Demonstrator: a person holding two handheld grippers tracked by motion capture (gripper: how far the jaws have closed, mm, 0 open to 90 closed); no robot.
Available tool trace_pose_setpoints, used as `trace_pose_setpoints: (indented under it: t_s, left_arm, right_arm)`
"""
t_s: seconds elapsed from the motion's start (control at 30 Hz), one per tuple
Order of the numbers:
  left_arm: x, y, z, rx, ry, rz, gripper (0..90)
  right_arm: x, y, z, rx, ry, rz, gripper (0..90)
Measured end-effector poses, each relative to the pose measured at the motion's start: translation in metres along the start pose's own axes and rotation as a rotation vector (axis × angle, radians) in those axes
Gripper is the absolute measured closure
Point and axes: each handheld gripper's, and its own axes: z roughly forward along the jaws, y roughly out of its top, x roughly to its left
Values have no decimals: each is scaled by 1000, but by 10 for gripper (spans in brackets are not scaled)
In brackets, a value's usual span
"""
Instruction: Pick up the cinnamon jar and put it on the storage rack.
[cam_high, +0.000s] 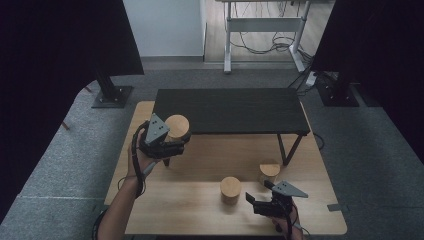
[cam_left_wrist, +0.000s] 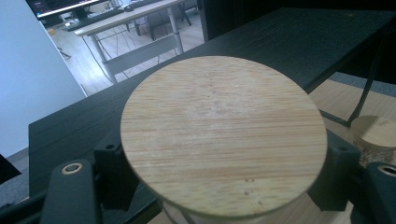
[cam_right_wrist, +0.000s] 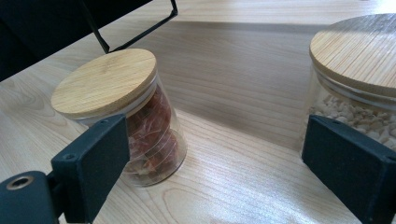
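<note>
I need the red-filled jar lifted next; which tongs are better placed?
Right. The right tongs are open beside the red-filled jar, near the white-filled jar. The left tongs are already shut on a third jar by the black shelf.

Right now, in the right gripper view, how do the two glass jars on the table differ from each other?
The jar with reddish-orange pieces stands whole in view beside one black jaw; the jar with pale white grains is cut by the frame edge and stands behind the other jaw. Their contents differ in colour: reddish-orange against whitish. The first holds larger curled pieces, the second small pebble-like bits. Both are clear glass, upright on the wooden table, with round bamboo lids.
</note>
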Motion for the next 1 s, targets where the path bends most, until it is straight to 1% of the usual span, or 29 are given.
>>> trace_pose_setpoints:
  t_s: [0.33, 0.63, 0.8, 1.0]
  left_arm:
    - [2, -1, -1, -6, 6, -6, 251]
    - [2, 5, 1, -2, -4, 9, 252]
    - [1, 8, 1, -16, -20, 11, 253]
    - [3, 13, -1, -29, -18, 8, 253]
  right_arm:
    - [0, 0, 1, 5, -3, 1, 71]
    - [0, 0, 1, 7, -3, 1, 70]
    - [0, 0, 1, 8, -4, 1, 70]
    - [0, 0, 1, 8, -3, 2, 69]
